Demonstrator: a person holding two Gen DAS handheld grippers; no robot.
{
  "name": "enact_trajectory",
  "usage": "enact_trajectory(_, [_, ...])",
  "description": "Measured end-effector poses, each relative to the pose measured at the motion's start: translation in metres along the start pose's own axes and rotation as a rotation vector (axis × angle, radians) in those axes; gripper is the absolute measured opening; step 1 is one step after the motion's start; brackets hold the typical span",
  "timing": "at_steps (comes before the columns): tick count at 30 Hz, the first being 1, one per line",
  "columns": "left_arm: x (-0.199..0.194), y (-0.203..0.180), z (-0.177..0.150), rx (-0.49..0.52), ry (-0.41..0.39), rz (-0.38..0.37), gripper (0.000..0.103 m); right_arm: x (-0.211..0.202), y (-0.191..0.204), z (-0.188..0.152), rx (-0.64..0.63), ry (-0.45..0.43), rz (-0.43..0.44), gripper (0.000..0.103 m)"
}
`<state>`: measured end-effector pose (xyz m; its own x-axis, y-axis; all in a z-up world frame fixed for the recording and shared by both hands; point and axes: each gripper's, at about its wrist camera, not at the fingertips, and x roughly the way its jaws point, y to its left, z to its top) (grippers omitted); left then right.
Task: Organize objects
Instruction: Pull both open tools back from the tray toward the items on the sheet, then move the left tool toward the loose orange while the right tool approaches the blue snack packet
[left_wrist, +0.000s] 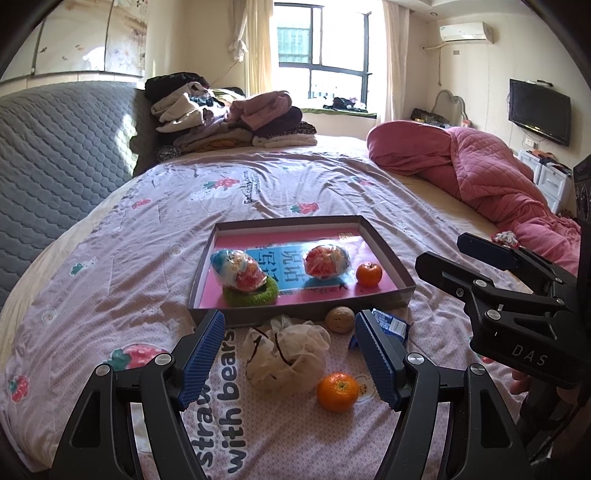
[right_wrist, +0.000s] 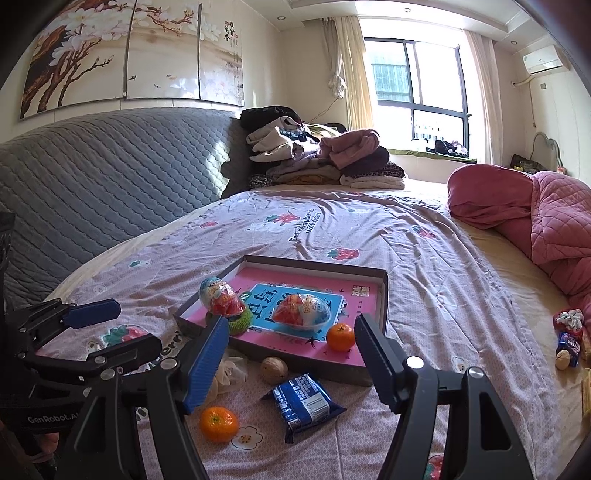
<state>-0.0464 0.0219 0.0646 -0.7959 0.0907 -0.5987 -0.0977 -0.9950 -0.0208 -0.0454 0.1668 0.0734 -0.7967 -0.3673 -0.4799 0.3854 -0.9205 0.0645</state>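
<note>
A shallow grey tray (left_wrist: 255, 314) with a pink and blue floor lies on the bedspread. It holds two wrapped egg toys (left_wrist: 240, 271) (left_wrist: 327, 262), a green scrunchie (left_wrist: 255, 295) and a small orange (left_wrist: 368, 274). In front of it lie a walnut (left_wrist: 340, 319), a blue snack packet (right_wrist: 304, 404), a second orange (left_wrist: 338, 391) and a crumpled white mesh bag (left_wrist: 286, 360). My left gripper (left_wrist: 289, 319) is open just above the mesh bag. My right gripper (right_wrist: 291, 321) is open over the packet and walnut, holding nothing.
A pink quilt (right_wrist: 535, 210) is heaped on the right of the bed. Folded clothes (right_wrist: 317, 158) are stacked at the far end by a grey padded headboard (right_wrist: 110, 177). Small wrapped snacks (right_wrist: 569, 339) lie near the right bed edge.
</note>
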Motion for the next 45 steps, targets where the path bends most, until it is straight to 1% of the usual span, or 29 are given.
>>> enact_trajectory(9, [0.008, -0.008, -0.020, 0.034, 0.043, 0.000, 0.074, 0.002, -0.002, -0.012, 0.000, 0.027, -0.003, 0.070])
enact_trajectory(19, [0.015, -0.018, -0.037, 0.064, 0.085, -0.018, 0.074, 0.006, -0.005, -0.019, -0.005, 0.060, -0.015, 0.070])
enact_trajectory(38, [0.029, -0.034, -0.060, 0.084, 0.164, -0.066, 0.074, 0.017, 0.000, -0.039, -0.042, 0.141, -0.023, 0.070])
enact_trajectory(45, [0.034, -0.033, -0.065, 0.077, 0.187, -0.081, 0.074, 0.023, 0.003, -0.047, -0.069, 0.188, -0.029, 0.070])
